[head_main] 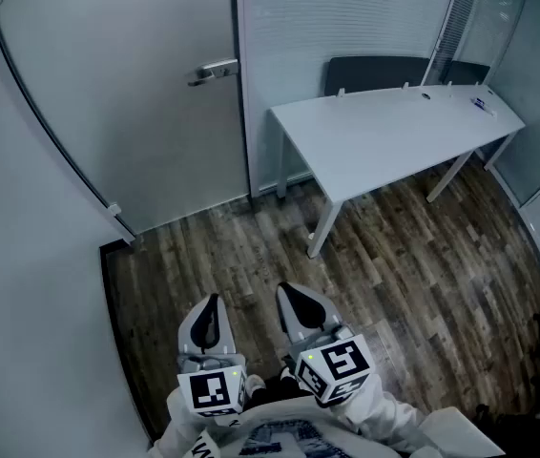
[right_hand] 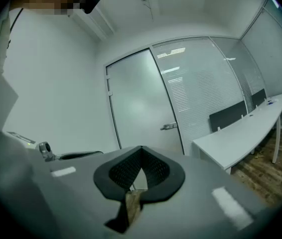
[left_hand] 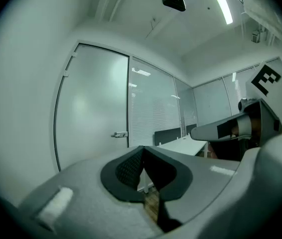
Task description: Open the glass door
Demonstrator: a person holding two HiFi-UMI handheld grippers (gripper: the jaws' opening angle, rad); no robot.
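Observation:
The frosted glass door [head_main: 127,93] stands closed at the far left of the room, and its metal lever handle [head_main: 215,70] sits at its right edge. Both grippers hang low over the wooden floor, well short of the door. My left gripper [head_main: 215,300] is shut with nothing between its pads. My right gripper [head_main: 284,290] beside it is also shut and empty. In the left gripper view the door [left_hand: 93,108] and handle [left_hand: 119,134] lie beyond the shut left gripper [left_hand: 142,151]. The right gripper view shows the handle [right_hand: 169,127] past the shut right gripper [right_hand: 141,151].
A white table [head_main: 394,136] stands right of the door, with dark chairs [head_main: 375,72] behind it against a blind-covered glass wall [head_main: 346,12]. A plain wall [head_main: 22,256] runs along the left. Wooden floor [head_main: 222,256] lies between me and the door.

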